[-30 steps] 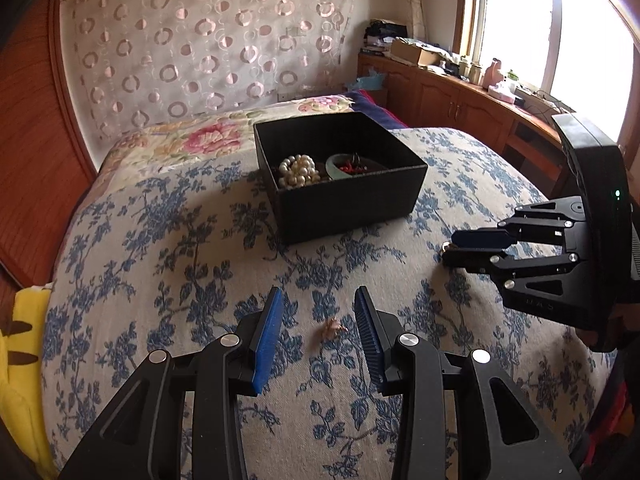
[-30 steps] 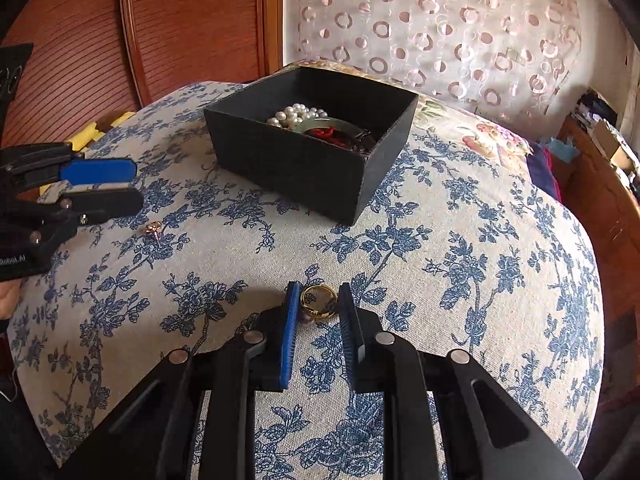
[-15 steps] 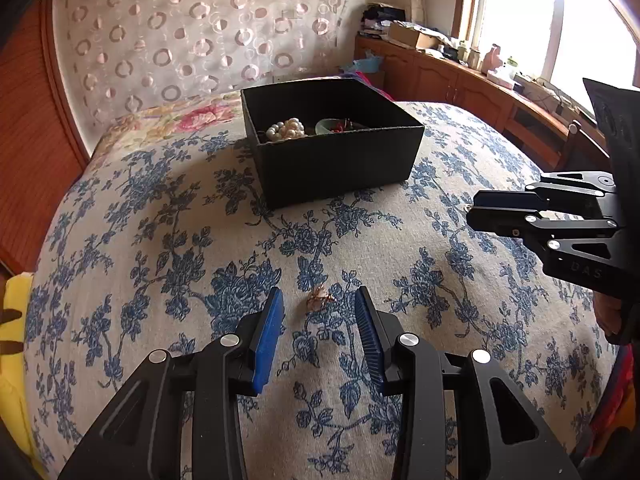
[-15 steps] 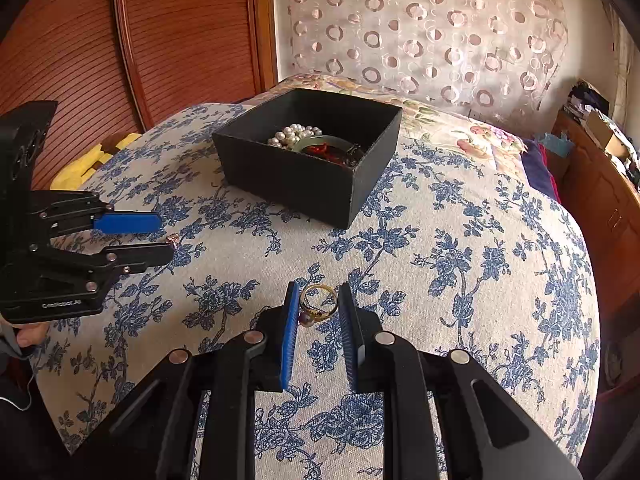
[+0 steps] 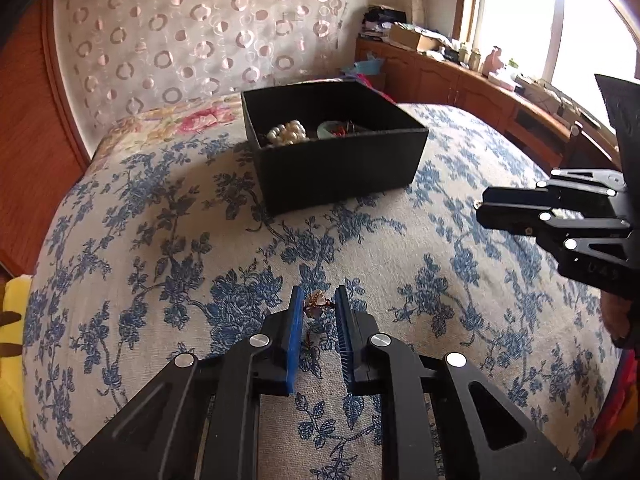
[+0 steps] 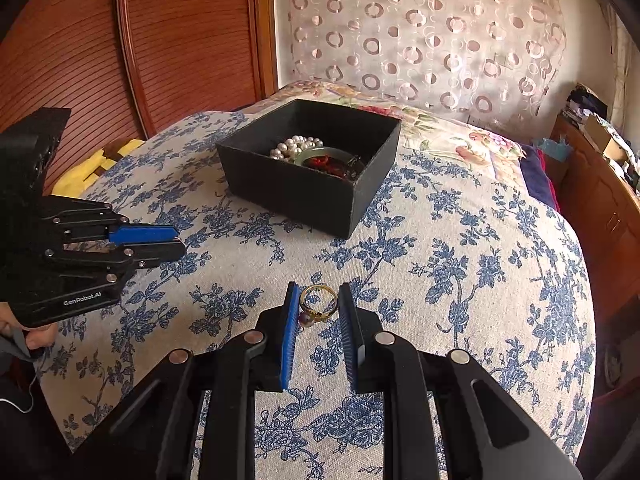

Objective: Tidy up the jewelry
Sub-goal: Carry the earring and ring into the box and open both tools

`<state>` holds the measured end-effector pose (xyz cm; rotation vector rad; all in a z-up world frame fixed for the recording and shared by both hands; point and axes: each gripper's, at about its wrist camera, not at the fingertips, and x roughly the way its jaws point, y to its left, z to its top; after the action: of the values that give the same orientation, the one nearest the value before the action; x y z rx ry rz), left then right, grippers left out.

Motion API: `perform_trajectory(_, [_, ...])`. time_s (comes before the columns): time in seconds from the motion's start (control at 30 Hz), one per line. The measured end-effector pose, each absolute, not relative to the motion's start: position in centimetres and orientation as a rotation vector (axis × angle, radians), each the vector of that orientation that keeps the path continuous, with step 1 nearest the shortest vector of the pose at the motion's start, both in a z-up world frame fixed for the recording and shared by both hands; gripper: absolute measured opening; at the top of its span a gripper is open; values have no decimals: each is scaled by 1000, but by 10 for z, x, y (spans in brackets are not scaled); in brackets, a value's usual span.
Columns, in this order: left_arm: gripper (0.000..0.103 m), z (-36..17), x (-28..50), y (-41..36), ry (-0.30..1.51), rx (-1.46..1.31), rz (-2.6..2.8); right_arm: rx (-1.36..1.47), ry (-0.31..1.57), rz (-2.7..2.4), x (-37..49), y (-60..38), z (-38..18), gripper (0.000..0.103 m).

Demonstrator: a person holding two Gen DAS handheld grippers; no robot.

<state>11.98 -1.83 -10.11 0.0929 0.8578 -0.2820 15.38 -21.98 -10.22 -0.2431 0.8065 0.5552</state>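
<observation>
A small coppery ornament (image 5: pixel 318 306) sits between the blue pads of my left gripper (image 5: pixel 318 292), whose jaws are closing on it; the pads look to be touching its sides. My right gripper (image 6: pixel 318 290) is shut on a gold ring with a dark bead (image 6: pixel 319 304), held just above the bedspread. The black open box (image 5: pixel 340 172) stands further back on the bed and holds a pearl string (image 6: pixel 296 146), a green bangle (image 6: pixel 316 152) and red beads. Each gripper shows in the other's view: the left gripper (image 6: pixel 176 242) at the left edge, the right gripper (image 5: pixel 480 208) at the right edge.
Everything rests on a bed with a blue floral cover (image 6: pixel 460 264). A wooden headboard (image 6: pixel 180 40) rises behind, with a yellow plush (image 6: pixel 100 164) at the bed's left edge. A wooden cabinet with clutter (image 5: pixel 460 76) runs under the window on the right.
My left gripper's jaws have narrowed around the small ornament, which lay loose between wide jaws before. The right gripper has kept its hold on the ring and risen slightly.
</observation>
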Motion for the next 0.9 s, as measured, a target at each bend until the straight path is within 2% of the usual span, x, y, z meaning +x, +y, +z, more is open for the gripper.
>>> perform_trajectory(0.43, [15, -56, 137, -12, 756, 90, -263, -264, 686, 575, 185, -188, -53, 22])
perform_trajectory(0.73, [15, -36, 176, -8, 712, 75, -243, -245, 724, 556, 235, -172, -62, 23])
perform_trajectory(0.77, [15, -36, 178, -8, 710, 73, -244, -231, 730, 557, 240, -173, -63, 23])
perform_trajectory(0.8, [15, -36, 182, -8, 710, 72, -243, -224, 735, 556, 242, -174, -64, 29])
perform_trajectory(0.9, [15, -37, 193, -9, 715, 63, -244, -207, 731, 552, 247, -178, -62, 37])
